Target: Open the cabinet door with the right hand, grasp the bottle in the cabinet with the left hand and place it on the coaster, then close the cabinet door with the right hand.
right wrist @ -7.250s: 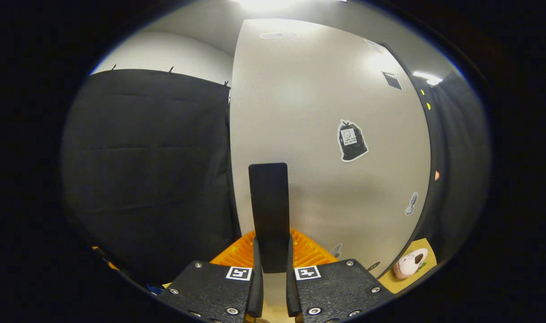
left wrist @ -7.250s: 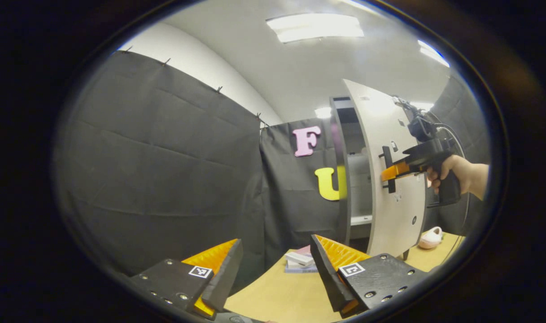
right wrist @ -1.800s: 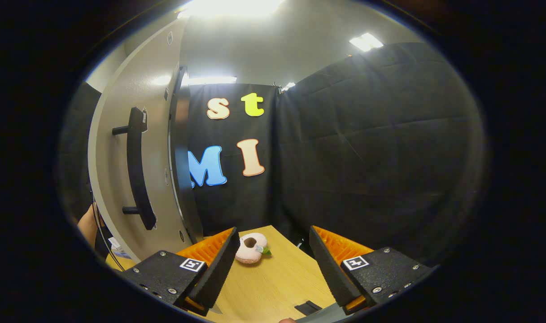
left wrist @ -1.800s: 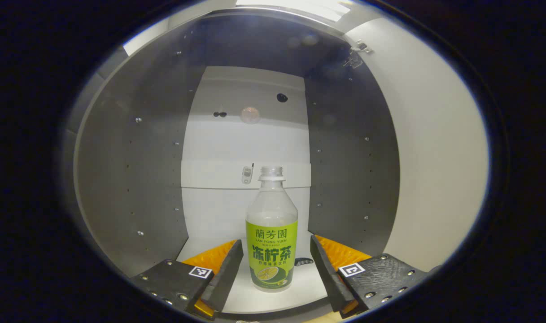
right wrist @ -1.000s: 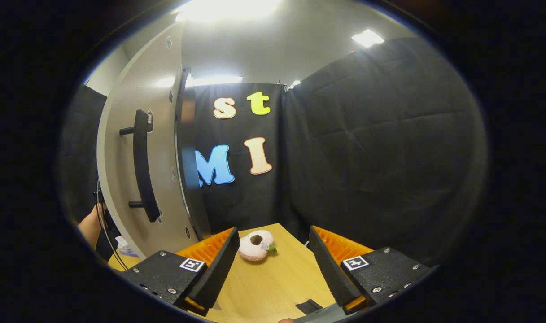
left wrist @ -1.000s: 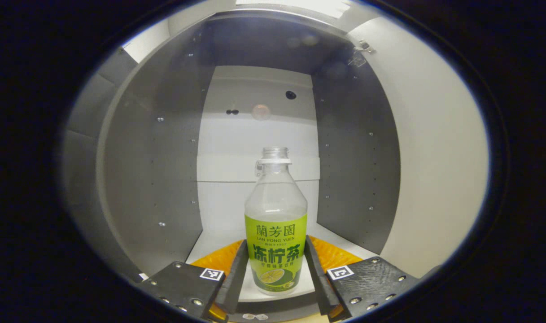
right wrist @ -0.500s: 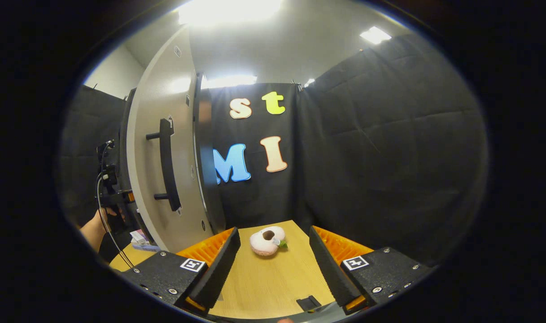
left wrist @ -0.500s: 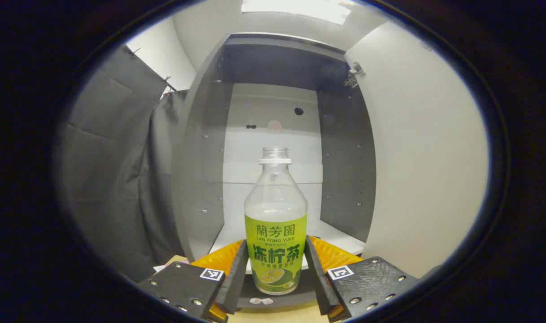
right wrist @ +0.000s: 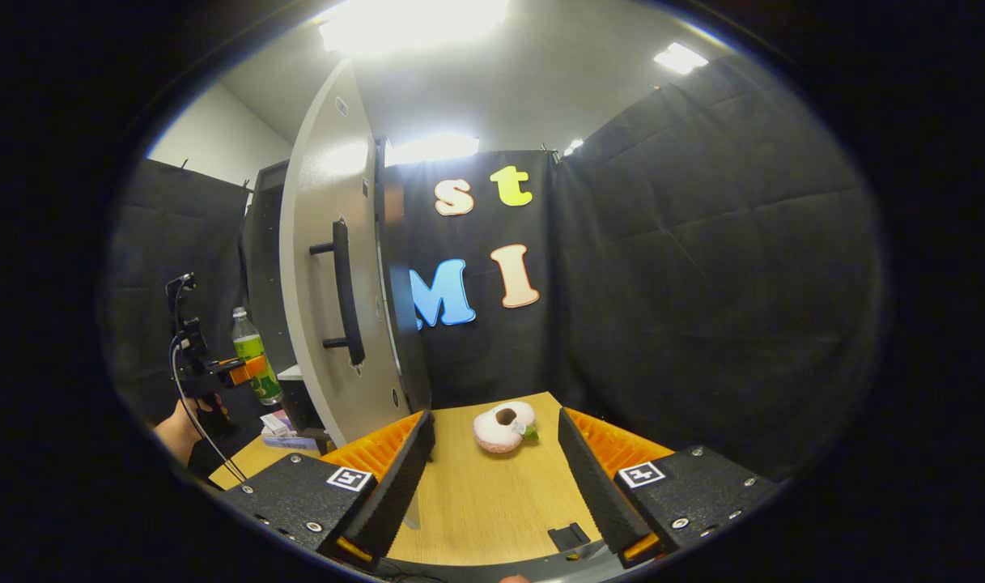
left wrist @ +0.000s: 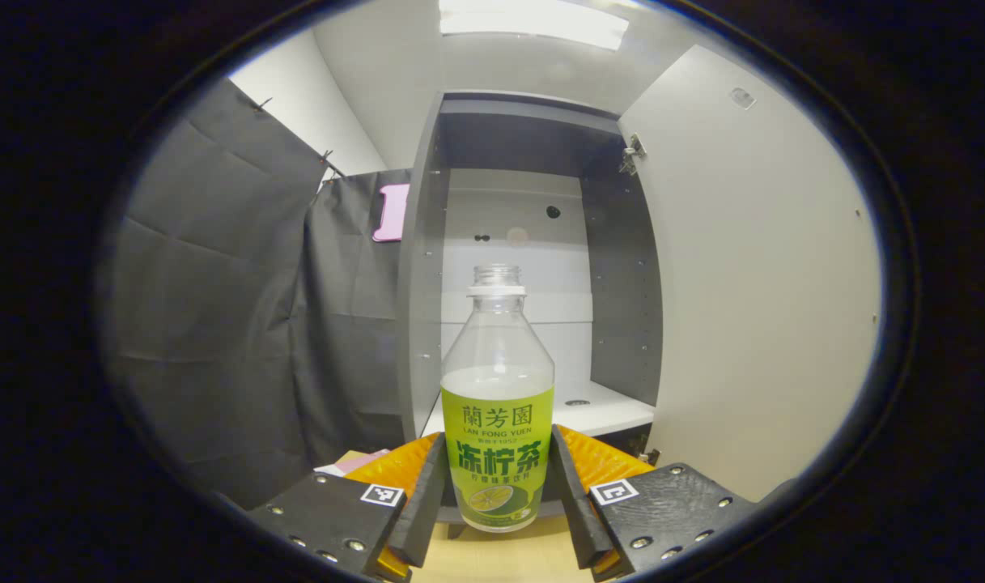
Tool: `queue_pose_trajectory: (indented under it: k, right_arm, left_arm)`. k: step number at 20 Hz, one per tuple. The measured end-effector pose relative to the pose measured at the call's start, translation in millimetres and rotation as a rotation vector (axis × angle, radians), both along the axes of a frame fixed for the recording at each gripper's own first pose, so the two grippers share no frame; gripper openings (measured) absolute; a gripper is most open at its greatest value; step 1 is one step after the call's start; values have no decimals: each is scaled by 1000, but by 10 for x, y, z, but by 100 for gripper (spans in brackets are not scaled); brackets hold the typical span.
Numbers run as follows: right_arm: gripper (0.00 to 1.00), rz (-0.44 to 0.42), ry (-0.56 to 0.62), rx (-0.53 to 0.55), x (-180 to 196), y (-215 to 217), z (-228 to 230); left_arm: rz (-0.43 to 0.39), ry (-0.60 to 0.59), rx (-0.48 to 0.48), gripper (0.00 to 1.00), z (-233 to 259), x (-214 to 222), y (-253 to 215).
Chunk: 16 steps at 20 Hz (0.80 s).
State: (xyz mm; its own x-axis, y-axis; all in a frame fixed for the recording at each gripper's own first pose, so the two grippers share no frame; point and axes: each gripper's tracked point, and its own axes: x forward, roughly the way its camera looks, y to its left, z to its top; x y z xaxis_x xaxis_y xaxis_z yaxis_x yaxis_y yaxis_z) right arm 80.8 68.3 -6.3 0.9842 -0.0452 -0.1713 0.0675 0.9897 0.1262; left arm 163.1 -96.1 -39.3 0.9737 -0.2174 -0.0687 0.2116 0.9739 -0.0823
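With its 2 fingers pressed against the sides of the label, the left gripper [left wrist: 498, 495] holds the bottle [left wrist: 498, 405] upright in front of the open cabinet [left wrist: 532, 267], lifted off the shelf [left wrist: 597, 409] and above the wooden counter [left wrist: 500, 559]. In the right gripper view that same gripper [right wrist: 245, 371] sits at the far left, level and pointing toward the cabinet, with a hand [right wrist: 186, 421] wrapped around its grip from below and a cable hanging down beside it. The bottle is clear, uncapped, part filled with a pale liquid, and wears a green label with dark printed characters and a lemon slice picture near its base. The cabinet door [right wrist: 330, 275] stands swung wide, its dark bar handle [right wrist: 345, 293] facing the right gripper [right wrist: 492, 478], whose fingers are spread apart around nothing, low over the counter. A pink plush toy [right wrist: 504, 427] lies on the counter just beyond them.
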Motion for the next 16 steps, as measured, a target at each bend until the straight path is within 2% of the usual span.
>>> queue_pose_trajectory:
  k: [3,4,9,10,16]
  right_arm:
    - [94,21,-4,18,-52,59,-6]
    - [94,26,-4,22,-75,69,-8]
    - [94,59,3,15,-184,139,-28]
    - [94,63,2,14,-207,141,-29]
    - [94,75,6,19,-249,184,-39]
  left_arm:
    - [10,-6,21,72,-80,-269,103]
    - [16,-7,26,68,-114,-354,140]
    - [29,11,16,73,-320,-755,241]
    - [33,12,16,68,-356,-830,262]
    - [53,29,38,68,-728,-1229,426]
